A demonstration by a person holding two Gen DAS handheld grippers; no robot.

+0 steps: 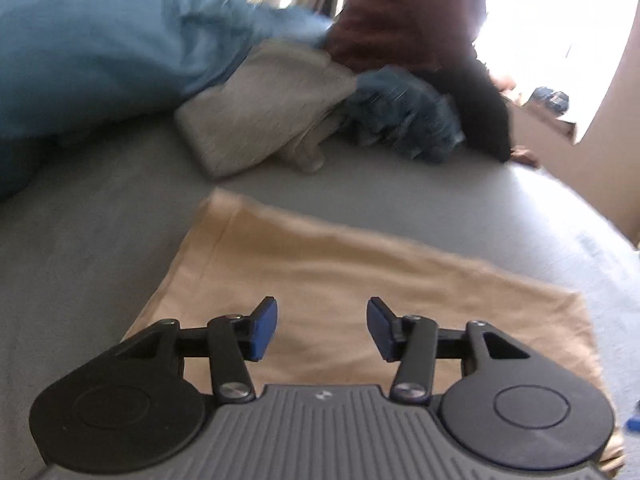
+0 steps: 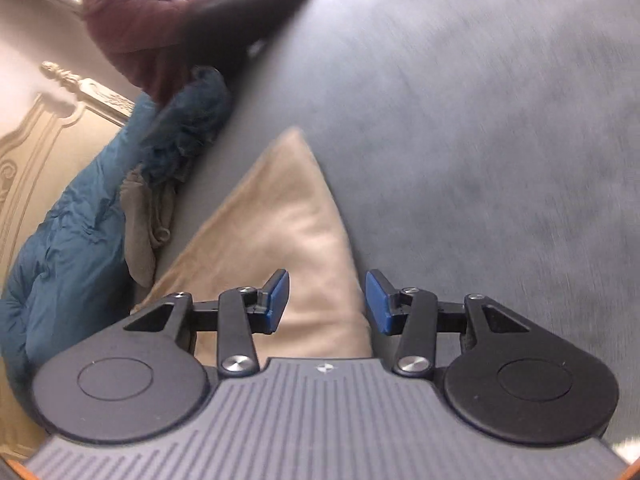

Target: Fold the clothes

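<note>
A tan garment (image 1: 360,272) lies flat in a folded rectangle on the grey bed sheet (image 1: 100,232). My left gripper (image 1: 322,330) hovers over its near part, jaws open, nothing between the blue pads. In the right wrist view the same tan garment (image 2: 276,232) runs to a pointed corner. My right gripper (image 2: 326,304) hangs over its right edge, open and empty.
A pile of clothes lies at the far side: a folded beige piece (image 1: 260,112), a crumpled blue one (image 1: 400,120), a dark red one (image 1: 400,20) and something black (image 1: 484,116). A large blue duvet (image 1: 100,40) bulges at the left. A carved cream headboard (image 2: 48,140) stands behind.
</note>
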